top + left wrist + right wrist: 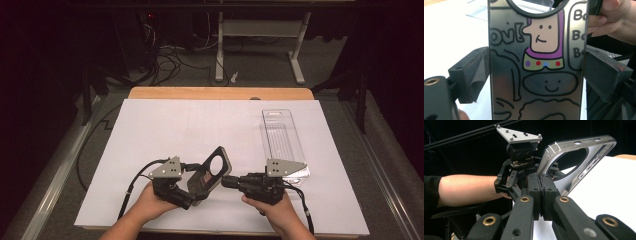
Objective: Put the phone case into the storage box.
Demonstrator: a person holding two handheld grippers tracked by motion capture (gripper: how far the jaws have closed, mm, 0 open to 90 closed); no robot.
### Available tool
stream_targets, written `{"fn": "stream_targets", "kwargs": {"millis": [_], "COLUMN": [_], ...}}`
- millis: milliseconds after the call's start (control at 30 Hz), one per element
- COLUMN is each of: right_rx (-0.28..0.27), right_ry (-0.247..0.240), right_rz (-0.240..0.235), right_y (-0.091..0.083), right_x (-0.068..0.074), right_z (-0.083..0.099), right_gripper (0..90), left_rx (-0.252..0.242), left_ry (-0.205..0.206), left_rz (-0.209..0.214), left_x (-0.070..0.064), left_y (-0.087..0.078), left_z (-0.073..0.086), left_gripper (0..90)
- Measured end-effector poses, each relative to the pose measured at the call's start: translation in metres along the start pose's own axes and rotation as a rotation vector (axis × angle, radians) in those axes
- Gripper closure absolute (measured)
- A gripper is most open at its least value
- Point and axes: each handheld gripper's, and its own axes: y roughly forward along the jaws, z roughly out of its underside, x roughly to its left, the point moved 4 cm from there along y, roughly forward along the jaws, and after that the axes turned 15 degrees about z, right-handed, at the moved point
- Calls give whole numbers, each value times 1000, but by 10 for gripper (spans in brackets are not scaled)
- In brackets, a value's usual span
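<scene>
- We hold a phone case (210, 172) up off the white tabletop (165, 130), near the front edge and a bit left of the middle.
- Our left claw (197, 180) grips the phone case by its two long sides, one pad on each side.
- Our right claw (227, 182) is squeezed shut with nothing between its jaws. Its tip sits just beside the low right edge of the case.
- We think the step now is to hold the case steady while the right claw gets ready to help.
- Next, the right claw would need to open up and take an edge of the case.
- The case (537, 62) is dark and shiny with funny drawings: a face with a purple collar, a smiley blob and bubble letters. It has a big round hole at the top.
- A clear plastic box (282, 142) lies far right on the tabletop, apart from the case.
</scene>
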Motion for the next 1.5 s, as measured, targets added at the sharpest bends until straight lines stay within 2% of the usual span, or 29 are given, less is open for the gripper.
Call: {"fn": "stream_targets", "kwargs": {"millis": [367, 667, 733, 767, 1300, 1500], "right_rx": [-6, -6, -8, -7, -4, -5], "right_ry": [-14, -25, -31, -37, -45, -56], "right_rz": [-15, -17, -22, -19, 18, 59], "right_y": [0, 0, 0, 0, -1, -5], "right_x": [3, 4, 4, 5, 2, -1], "right_z": [-1, -1, -1, -1, -1, -3], "right_gripper": [900, 900, 900, 900, 900, 900], "left_rx": [3, 3, -1, -1, -35, -71], "left_ry": [8, 14, 15, 15, 10, -8], "left_rz": [16, 10, -12, -20, -34, -49], "left_x": [-1, -1, -1, -1, 0, 3], "left_y": [1, 2, 2, 2, -7, -16], "left_z": [-1, -1, -2, -2, -3, -4], "left_gripper": [126, 122, 129, 158, 148, 152]}}
